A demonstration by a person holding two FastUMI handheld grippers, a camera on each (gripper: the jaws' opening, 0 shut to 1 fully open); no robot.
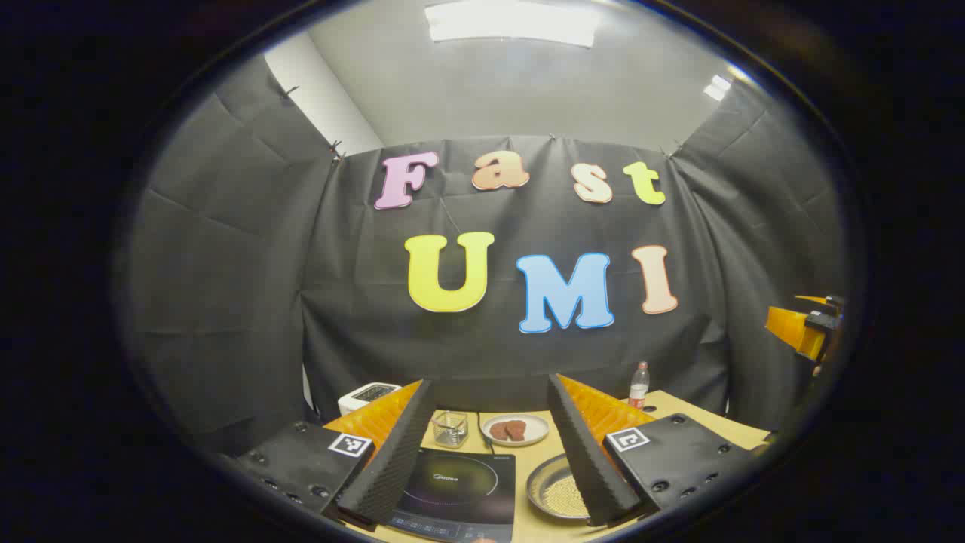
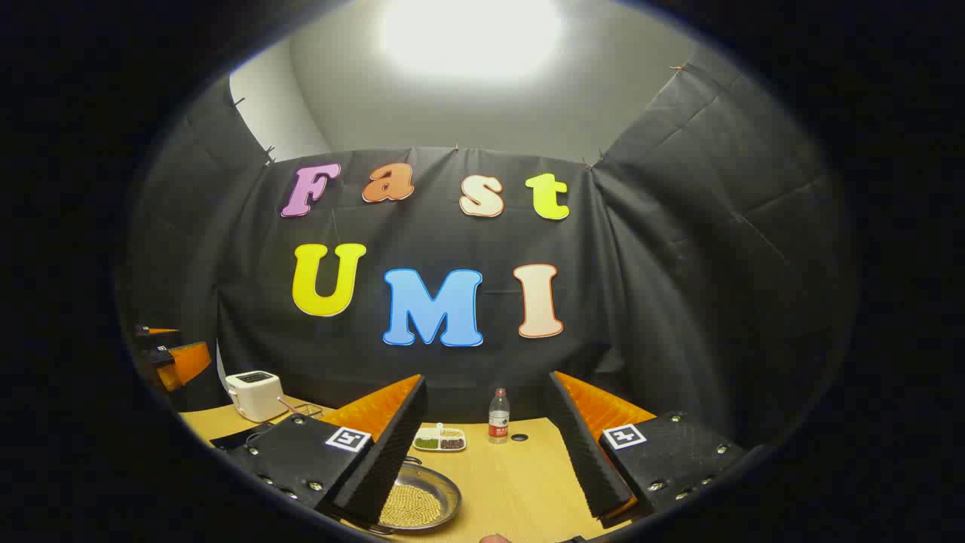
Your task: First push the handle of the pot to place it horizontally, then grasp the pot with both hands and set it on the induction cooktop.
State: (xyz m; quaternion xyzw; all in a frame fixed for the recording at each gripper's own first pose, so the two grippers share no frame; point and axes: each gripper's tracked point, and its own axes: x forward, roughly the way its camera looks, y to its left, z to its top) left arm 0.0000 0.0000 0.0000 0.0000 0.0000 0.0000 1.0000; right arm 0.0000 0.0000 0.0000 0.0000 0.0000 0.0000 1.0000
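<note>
Left gripper view, read left to right with the induction cooktop [image 1: 460, 490] as landmark. A white toaster [image 1: 366, 396] sits behind and left of the cooktop, at the counter's [image 1: 697, 418] far edge. The left hand-held gripper [image 1: 490, 516] hangs above the counter, fingers spread wide with nothing between them; the cooktop lies flat on the counter in the gap between them. Just behind the cooktop stands a small clear glass container [image 1: 450, 428]. Right of that, behind the cooktop's far right corner, is a white plate [image 1: 515, 430] carrying brown pieces. Just right of the cooktop rests the pot [image 1: 558, 490], a shallow metal pan with yellowish grains inside, its right side hidden behind the gripper's right finger. Its handle cannot be made out. A plastic bottle [image 1: 638, 386] stands upright further back and right, near the wall.

Right gripper view, landmark the pot [image 2: 418, 499]. A white toaster [image 2: 255, 395] sits far left and behind it. The right hand-held gripper [image 2: 490, 520] is also spread wide and holds nothing; its left finger overlaps the pot's left rim in the picture, contact uncertain. Behind the pot lies a small divided dish [image 2: 439, 440] with green and dark contents, then a bottle [image 2: 498, 416] upright just right of the dish.
</note>
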